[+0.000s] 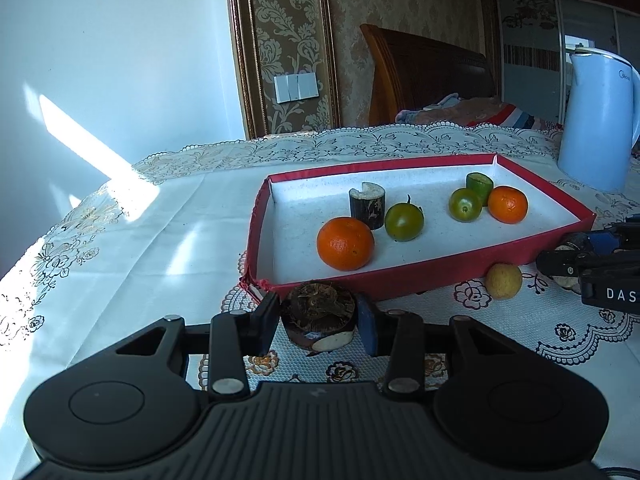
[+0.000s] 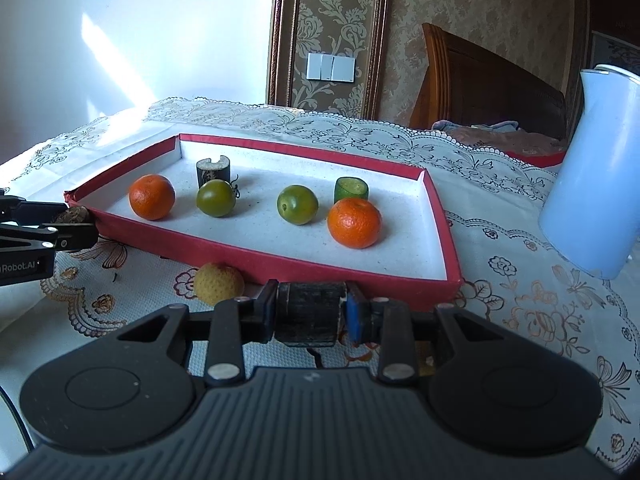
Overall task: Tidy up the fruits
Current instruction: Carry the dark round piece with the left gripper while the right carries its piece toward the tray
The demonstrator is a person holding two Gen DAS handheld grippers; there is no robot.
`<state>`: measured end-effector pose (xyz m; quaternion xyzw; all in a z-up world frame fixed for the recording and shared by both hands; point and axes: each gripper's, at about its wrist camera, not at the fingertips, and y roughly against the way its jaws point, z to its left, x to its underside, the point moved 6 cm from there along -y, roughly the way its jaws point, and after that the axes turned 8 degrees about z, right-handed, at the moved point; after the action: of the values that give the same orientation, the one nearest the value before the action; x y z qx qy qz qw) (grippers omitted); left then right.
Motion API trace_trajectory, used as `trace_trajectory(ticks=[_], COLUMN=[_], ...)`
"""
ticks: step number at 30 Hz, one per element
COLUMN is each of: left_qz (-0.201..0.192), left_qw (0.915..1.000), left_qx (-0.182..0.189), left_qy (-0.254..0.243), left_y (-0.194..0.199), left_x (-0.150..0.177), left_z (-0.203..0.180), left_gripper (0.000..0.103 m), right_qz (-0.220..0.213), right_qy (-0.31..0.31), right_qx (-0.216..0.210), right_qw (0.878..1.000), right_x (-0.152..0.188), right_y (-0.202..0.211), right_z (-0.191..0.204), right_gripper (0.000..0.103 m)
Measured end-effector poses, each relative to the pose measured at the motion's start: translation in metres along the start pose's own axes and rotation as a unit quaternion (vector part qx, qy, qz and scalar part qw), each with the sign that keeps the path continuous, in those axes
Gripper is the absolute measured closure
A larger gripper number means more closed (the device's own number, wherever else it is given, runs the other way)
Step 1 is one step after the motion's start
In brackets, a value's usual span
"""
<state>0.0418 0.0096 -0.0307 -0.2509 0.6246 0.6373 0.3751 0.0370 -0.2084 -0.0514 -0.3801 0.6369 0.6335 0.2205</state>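
Between left tongs, brown fruit

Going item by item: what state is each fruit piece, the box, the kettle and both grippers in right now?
Left gripper: shut on a brown root chunk, outside the box.
Right gripper: shut on a dark cylinder piece, outside the box.
Red box: open, holding two oranges, two green fruits, two cut pieces.
Yellow fruit: loose on the tablecloth, against the box wall.
Kettle: upright, lid state unclear.

White wall upper left w/ sun patch; damask wallpaper, light switches, wooden headboard center-right.
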Motion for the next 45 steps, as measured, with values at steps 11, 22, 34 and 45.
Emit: trace_trajectory(ticks=[11, 22, 34, 45], left_qz=[-0.013, -0.015, -0.002, -0.009], left_qw=[0.9999, 0.9997, 0.9991, 0.9987], left_qx=[0.004, 0.012, 0.003, -0.026], left_qy=[0.0, 0.015, 0.042, 0.043], left_y=[0.005, 0.006, -0.021, -0.042], left_x=[-0.002, -0.009, -0.046, -0.067], left_z=[-0.002, 0.0, -0.004, -0.004], left_gripper=[0.063, 0.063, 0.063, 0.063], right_qz=[-0.012, -0.031, -0.047, -0.026], right_qy=[-0.006, -0.013, -0.024, -0.031], right_qx=[-0.001, -0.002, 0.027, 0.029], right_qw=[1.0, 0.999, 0.998, 0.999], right_x=[0.0, -0.004, -0.041, -0.051], right_y=[0.006, 0.014, -0.003, -0.03], right_z=[-0.002, -0.004, -0.009, -0.009], right_gripper=[0.072, 0.072, 0.072, 0.072])
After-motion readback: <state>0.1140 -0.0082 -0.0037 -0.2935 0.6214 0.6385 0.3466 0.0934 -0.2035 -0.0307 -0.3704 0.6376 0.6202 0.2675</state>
